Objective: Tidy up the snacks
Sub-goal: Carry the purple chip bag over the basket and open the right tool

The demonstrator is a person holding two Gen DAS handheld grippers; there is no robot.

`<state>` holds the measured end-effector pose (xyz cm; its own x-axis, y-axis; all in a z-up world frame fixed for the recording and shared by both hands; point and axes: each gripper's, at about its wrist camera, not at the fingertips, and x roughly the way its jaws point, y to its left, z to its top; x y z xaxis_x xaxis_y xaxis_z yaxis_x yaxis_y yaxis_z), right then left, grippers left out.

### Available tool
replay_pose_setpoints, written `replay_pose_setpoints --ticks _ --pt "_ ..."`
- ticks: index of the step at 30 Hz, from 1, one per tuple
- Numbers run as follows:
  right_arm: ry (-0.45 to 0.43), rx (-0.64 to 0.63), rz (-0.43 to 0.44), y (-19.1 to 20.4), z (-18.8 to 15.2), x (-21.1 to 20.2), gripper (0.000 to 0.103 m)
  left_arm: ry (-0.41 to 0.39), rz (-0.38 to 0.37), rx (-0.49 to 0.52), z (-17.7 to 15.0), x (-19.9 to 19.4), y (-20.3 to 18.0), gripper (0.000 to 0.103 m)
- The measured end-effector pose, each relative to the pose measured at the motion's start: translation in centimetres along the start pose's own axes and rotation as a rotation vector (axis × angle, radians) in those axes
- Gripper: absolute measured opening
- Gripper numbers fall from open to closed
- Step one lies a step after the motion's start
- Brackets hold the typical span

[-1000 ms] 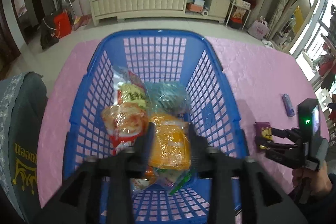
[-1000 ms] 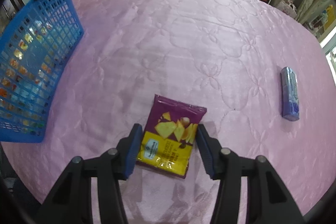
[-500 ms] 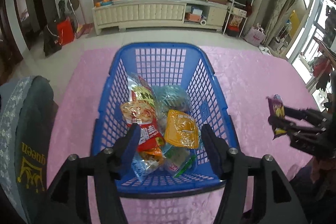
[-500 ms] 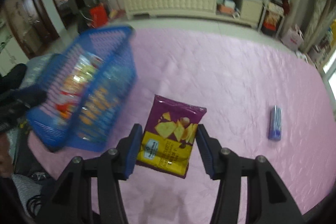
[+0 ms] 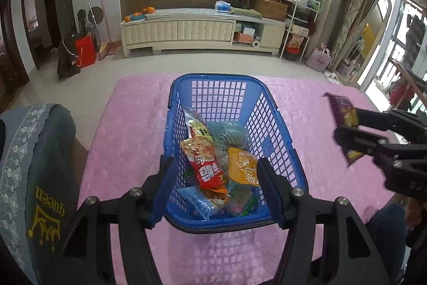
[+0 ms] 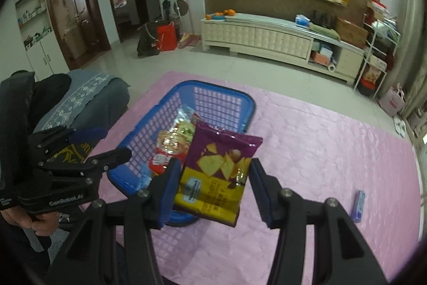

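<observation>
A blue plastic basket (image 5: pixel 218 76) stands on the pink table (image 5: pixel 128 138) and holds several snack packets, among them a red one (image 5: pixel 206 167) and an orange one (image 5: pixel 241 164). My left gripper (image 5: pixel 215 160) hangs open above the basket's near end with nothing between its pads. My right gripper (image 6: pixel 213 164) is shut on a purple and yellow chip bag (image 6: pixel 216 172), held in the air just right of the basket (image 6: pixel 221 86). In the left wrist view that bag (image 5: pixel 340 103) and the right gripper (image 5: pixel 344 124) show at the right edge.
A small blue packet (image 6: pixel 359 206) lies on the pink cloth far to the right. A chair with a grey cover (image 5: pixel 29 164) stands against the table's left side. A person's hand (image 6: pixel 40 223) holds the left gripper (image 6: pixel 112 143).
My left gripper let go of the orange packet in the basket, opened, and drew back and up. My right gripper lifted the purple bag off the table and carried it toward the basket.
</observation>
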<state>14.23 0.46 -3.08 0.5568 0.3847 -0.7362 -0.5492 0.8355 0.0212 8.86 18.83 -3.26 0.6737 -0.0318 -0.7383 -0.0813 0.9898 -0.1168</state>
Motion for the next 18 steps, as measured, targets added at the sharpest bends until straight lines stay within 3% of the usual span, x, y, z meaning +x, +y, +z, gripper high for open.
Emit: replay_pose_setpoints --ticks 6,18 --pt "0.035 -0.032 0.014 1.8 0.2 2.0 0.057 -0.021 0.004 -0.023 -0.5 -0.4 2.1 0.059" --pt "0.139 -0.086 0.014 4.4 0.4 6.9 0.057 0.017 0.008 -0.085 -1.7 1.2 5.0 0.059"
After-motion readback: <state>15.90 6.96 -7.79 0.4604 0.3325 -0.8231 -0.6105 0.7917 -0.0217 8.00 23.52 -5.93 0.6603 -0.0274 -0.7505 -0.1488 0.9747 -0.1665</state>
